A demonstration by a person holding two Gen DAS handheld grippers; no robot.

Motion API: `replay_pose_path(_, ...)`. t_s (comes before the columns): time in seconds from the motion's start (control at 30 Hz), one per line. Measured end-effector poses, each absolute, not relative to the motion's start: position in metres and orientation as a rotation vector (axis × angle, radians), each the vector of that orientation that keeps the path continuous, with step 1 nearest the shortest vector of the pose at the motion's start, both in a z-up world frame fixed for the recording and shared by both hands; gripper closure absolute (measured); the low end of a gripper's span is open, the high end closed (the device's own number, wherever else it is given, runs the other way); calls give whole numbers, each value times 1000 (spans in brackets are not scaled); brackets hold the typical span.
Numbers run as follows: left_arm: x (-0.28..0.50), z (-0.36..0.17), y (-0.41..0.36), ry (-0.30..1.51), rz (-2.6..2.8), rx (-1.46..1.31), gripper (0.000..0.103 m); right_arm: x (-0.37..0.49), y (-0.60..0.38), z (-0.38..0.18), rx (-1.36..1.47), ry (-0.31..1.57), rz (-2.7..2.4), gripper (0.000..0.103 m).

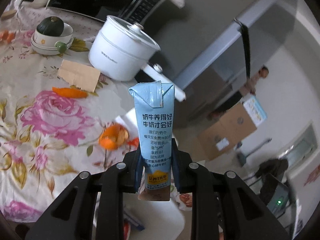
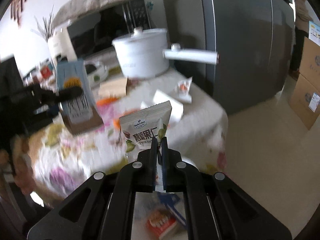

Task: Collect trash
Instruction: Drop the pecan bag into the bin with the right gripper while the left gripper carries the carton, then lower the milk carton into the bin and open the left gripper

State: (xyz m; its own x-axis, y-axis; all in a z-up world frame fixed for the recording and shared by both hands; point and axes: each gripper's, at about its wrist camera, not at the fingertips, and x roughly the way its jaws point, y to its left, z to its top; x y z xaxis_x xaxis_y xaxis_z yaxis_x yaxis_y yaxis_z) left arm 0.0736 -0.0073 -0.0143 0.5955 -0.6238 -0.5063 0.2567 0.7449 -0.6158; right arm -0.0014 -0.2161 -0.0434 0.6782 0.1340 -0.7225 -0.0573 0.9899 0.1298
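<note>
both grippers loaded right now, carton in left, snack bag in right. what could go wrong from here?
1. The left gripper pinches the blue milk carton only near its base; most of it stands above the fingers, so it could tip or slip.
2. The right gripper grips the pecan snack bag along one edge; the limp foil could slide out.
3. The white pot has its handle overhanging the table edge, where a passing gripper might clip it.

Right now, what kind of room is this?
Most likely a home kitchen or dining corner. A white electric pot stands on a table under a flowered cloth, a microwave sits behind it, and a tall grey fridge stands beside the table.
</note>
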Motion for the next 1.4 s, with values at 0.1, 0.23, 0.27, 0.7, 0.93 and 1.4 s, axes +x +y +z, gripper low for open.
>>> replay_pose_path(0.1,58,-22,-13,800,-558,-489,78,-13,-215,-63,69,897,112,99)
replay_pose_path(0.23,47,-33,-20,834,-569,-463,78,-22,-214,-81,68,969,106,52)
replay_pose_path(0.27,46,-36,-21,843,-570,-459,78,-24,-214,-81,64,963,95,43)
replay_pose_path(0.7,36,-68,-63,1000,-628,-346,78,-24,-240,-67,-22,810,-209,7)
replay_pose_path(0.93,32,-107,-91,1175,-645,-249,66,-19,-245,-68,-48,810,-249,7)
replay_pose_path(1.4,71,-90,-52,1121,-534,-337,47,-7,-234,-77,-40,877,-207,7)
